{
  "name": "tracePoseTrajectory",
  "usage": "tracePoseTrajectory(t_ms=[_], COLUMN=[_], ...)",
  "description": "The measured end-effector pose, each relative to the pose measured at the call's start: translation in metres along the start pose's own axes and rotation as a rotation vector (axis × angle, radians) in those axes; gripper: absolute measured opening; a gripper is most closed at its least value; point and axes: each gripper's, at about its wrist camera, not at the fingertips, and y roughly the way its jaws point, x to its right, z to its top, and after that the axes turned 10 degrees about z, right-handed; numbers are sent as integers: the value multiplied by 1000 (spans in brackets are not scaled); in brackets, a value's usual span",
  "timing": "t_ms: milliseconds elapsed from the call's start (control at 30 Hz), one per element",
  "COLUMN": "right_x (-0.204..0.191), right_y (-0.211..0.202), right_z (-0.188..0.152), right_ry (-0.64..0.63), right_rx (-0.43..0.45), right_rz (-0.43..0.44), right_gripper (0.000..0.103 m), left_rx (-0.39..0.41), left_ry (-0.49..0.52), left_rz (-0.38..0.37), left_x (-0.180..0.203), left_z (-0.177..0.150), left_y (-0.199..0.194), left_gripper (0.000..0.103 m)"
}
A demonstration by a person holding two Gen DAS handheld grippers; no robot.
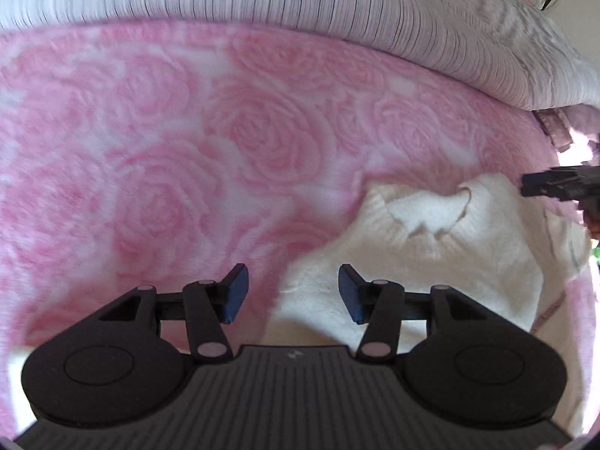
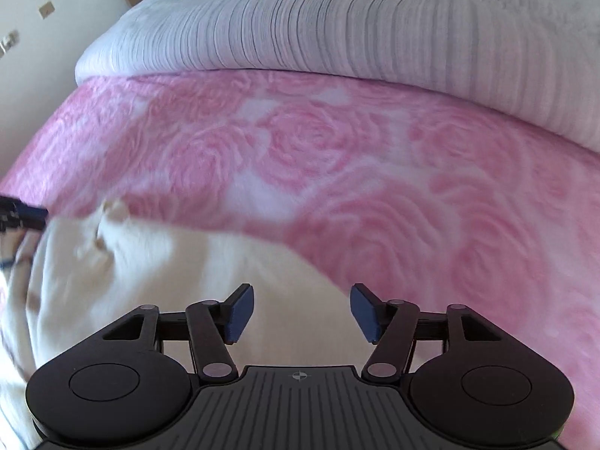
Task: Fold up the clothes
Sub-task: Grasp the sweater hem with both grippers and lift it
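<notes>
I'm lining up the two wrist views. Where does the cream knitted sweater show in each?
Left wrist: cream knitted sweater lower right, neckline up.
Right wrist: sweater lower left, blurred.
Shared landmark: pink rose-patterned blanket beneath it, white ribbed duvet behind.

Both tools open, angled downward.
Left tool (image 1: 292, 292): blue pads apart at lower centre of its own view, nothing between them. Right tool (image 2: 302, 311): pads likewise spread and empty at lower centre. Each tool's dark tip shows at the other view's edge, mid-right and mid-left.
</notes>
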Motion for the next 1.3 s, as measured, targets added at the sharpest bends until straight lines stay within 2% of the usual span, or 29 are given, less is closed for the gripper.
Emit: tracePoseTrajectory(t_ms=[167, 200, 267, 300, 333, 367, 433, 500, 567, 667, 733, 767, 800, 833, 867, 900, 933, 1000, 1100, 1200, 1300], right_x=[15, 18, 17, 17, 16, 13, 1, -8, -13, -20, -22, -21, -17, -8, 2, 13, 24, 36, 34, 16, -10], right_y=[32, 36, 37, 37, 38, 35, 18, -7, -37, -79, -97, -102, -103, -95, -83, -70, -58, -52, -62, -73, -85], right_z=[14, 14, 14, 13, 12, 10, 6, 4, 7, 10, 14, 18, 22, 28, 35, 42, 46, 38, 3, -45, -103], right_ry=[103, 124, 130, 125, 120, 101, 3, -72, -128, -209, -236, -231, -207, -161, -112, -62, -12, 104, 208, 223, 229], right_rx=[5, 3, 9, -9, -39, -55, -35, 28, 112, 231, 314, 361, 405, 416, 402, 362, 321, 316, 315, 270, 207], right_rz=[76, 85, 114, 152, 194, 216, 225, 185, 110, -7, -95, -153, -212, -270, -325, -389, -437, -455, -416, -377, -363], right_gripper=[63, 63, 63, 46, 23, 14, 13, 12, 12, 12, 12, 12, 15, 20, 42, 63, 66, 66, 66, 66, 66], left_rx=[-48, -43, -31, -25, -7, 18, 70, 147, 240, 399, 476, 500, 501, 469, 433, 402, 383, 359, 307, 236, 169], left_ry=[50, 53, 61, 64, 71, 79, 110, 137, 157, 169, 188, 197, 204, 209, 202, 190, 176, 145, 77, 4, -122], left_rz=[-33, -30, -26, -24, -14, 1, 45, 80, 108, 126, 151, 176, 204, 251, 315, 382, 409, 417, 334, 294, 261], left_x=[2, 3, 6, 8, 11, 15, 25, 35, 46, 64, 81, 90, 101, 113, 121, 127, 128, 128, 123, 121, 118], left_z=[-4, -6, -10, -12, -13, -15, -16, -10, 1, 38, 67, 81, 95, 108, 118, 126, 126, 120, 87, 34, -28], left_y=[13, 13, 13, 13, 10, 5, -6, -20, -36, -59, -60, -54, -42, -25, -8, 6, 14, 21, 20, 7, -17], left_gripper=[46, 36, 26, 19, 18, 16, 14, 14, 13, 13, 14, 17, 26, 32, 43, 38, 36, 37, 36, 30, 29])
